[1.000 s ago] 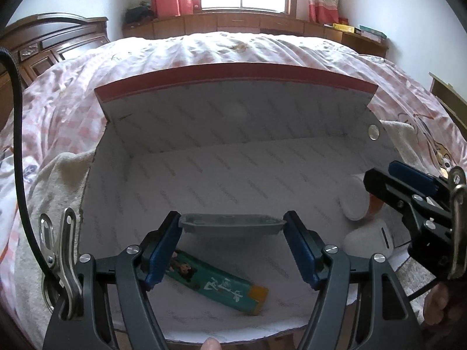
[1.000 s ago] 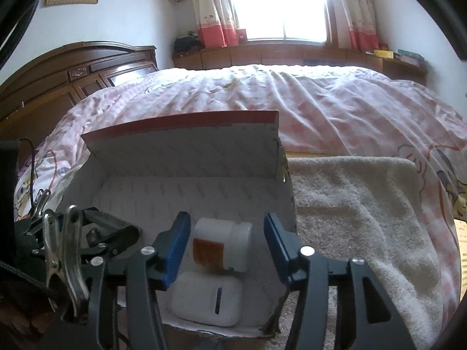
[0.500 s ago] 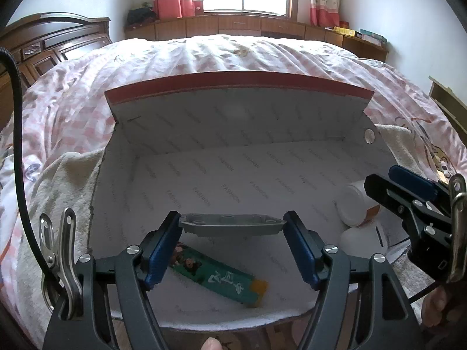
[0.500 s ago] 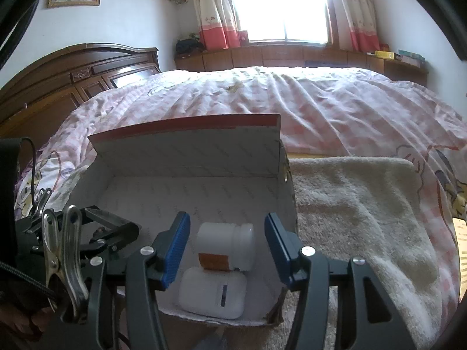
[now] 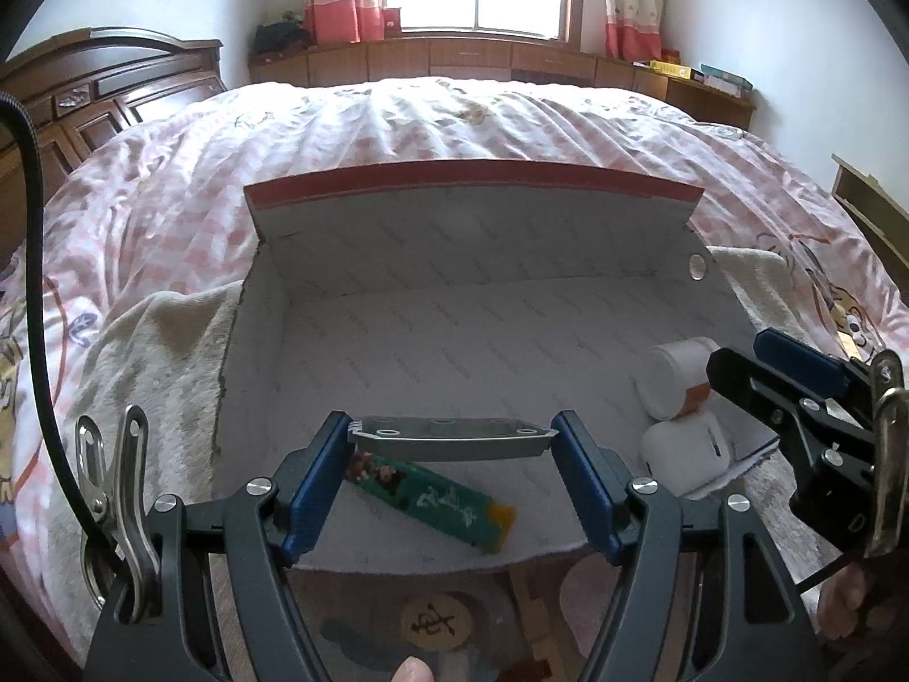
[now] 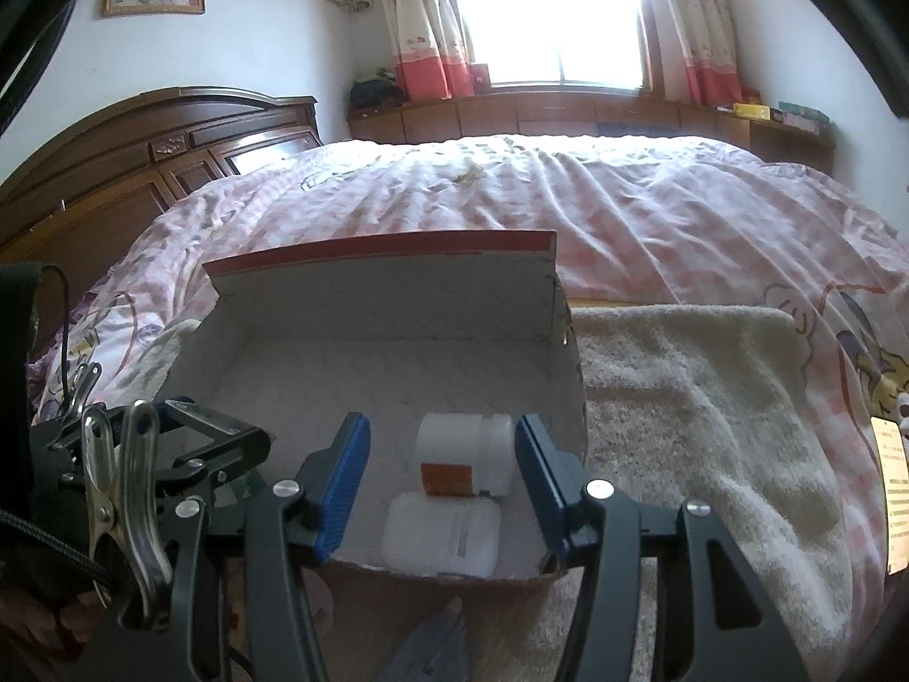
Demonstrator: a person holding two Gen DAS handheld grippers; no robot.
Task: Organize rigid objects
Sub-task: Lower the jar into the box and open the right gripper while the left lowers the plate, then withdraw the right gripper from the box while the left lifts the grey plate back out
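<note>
My left gripper [image 5: 449, 443] is shut on a flat grey plastic piece [image 5: 449, 439], held crosswise above the near edge of an open white cardboard box [image 5: 471, 261]. In the box lie a green packet with an orange end [image 5: 437, 497], a white jar with an orange label [image 5: 676, 378] and a white earbud case [image 5: 684, 454]. My right gripper [image 6: 440, 477] is open and empty, its blue fingers on either side of the jar [image 6: 463, 452] and case [image 6: 440, 534], above them at the box's right end. It shows at the right of the left wrist view [image 5: 795, 386].
The box rests on a cream towel [image 6: 693, 398] on a bed with a pink checked quilt [image 5: 454, 119]. A dark wooden headboard [image 6: 159, 142] stands at the left. A patterned mat with a round wooden disc [image 5: 434, 622] lies below the box's near edge.
Both grippers have drawn back and up from the box, so the box looks smaller and farther. The grey piece stays gripped. The right gripper stays open.
</note>
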